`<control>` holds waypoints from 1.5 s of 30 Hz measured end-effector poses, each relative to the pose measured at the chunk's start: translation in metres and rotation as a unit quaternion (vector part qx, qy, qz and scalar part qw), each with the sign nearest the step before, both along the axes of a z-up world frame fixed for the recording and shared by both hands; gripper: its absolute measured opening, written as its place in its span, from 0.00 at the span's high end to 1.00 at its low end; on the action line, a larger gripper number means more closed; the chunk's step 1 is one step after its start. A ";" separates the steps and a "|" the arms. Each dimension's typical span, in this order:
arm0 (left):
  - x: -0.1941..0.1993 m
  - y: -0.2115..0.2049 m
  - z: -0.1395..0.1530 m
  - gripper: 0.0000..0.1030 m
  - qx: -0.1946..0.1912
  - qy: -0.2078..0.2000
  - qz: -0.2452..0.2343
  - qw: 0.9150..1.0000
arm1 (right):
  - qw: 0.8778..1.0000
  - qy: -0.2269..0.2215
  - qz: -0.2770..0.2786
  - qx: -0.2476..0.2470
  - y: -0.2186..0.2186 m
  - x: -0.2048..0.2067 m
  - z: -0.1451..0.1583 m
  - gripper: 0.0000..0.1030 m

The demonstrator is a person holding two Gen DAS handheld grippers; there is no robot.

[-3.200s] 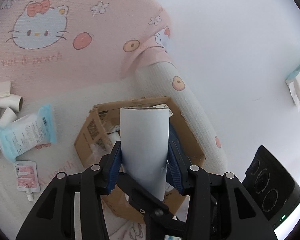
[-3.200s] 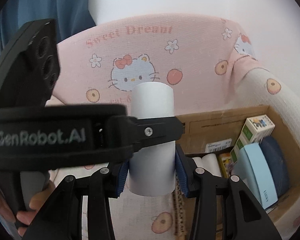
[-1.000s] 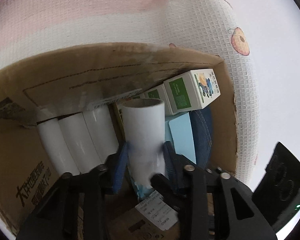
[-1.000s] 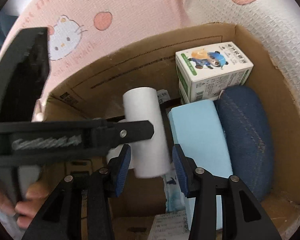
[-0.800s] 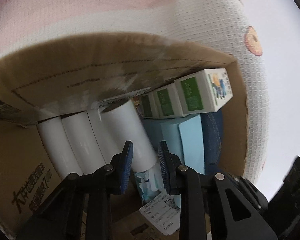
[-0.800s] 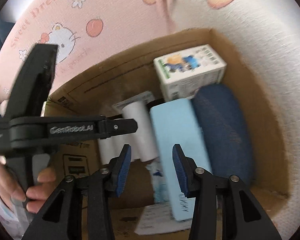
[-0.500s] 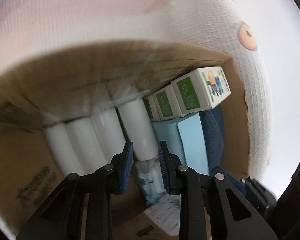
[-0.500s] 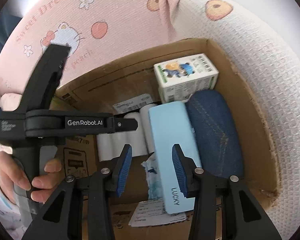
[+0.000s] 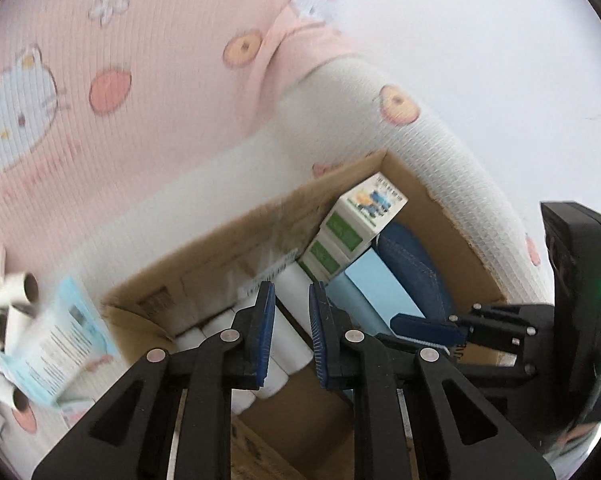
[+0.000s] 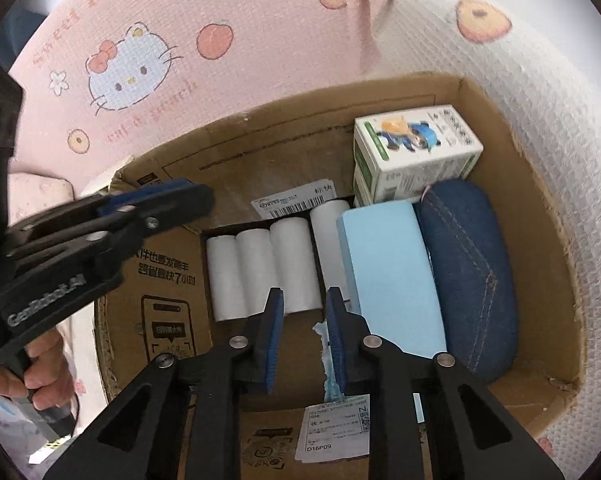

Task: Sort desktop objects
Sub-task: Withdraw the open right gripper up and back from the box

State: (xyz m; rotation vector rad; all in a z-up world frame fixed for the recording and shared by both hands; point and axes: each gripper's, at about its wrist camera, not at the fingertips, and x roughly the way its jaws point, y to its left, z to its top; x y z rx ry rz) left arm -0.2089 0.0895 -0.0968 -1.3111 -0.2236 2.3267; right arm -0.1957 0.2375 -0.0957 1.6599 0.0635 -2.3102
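Your left gripper (image 9: 291, 336) is spread and empty now; 3.2 s ago it pinched a white paper roll, and so did your right gripper (image 10: 300, 336), which is also spread and empty. Both rolls now lie inside the brown cardboard box (image 10: 500, 120), in a row of four white paper rolls (image 10: 276, 268) touching side by side. Just right of the row sit a light blue rectangular case (image 10: 388, 276), a denim pouch (image 10: 468, 272) and green-white cartons (image 10: 416, 160). Only the left view shows the loose cardboard tubes (image 9: 4, 312) and blue-white packet (image 9: 60, 348) outside the box. Only the right view shows the full roll row.
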 end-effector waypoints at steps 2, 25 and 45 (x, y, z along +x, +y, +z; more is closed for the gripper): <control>0.001 0.006 0.005 0.81 0.013 0.014 -0.008 1.000 | 1.000 0.013 -0.003 0.013 -0.006 0.001 0.005 0.82; 0.122 -0.015 0.047 0.40 -0.042 0.146 0.001 0.988 | 0.989 0.112 -0.048 0.086 -0.029 0.078 0.046 0.81; 0.153 -0.028 0.061 0.32 -0.122 0.097 0.040 0.987 | 0.984 0.137 -0.069 0.091 -0.022 0.154 0.057 0.39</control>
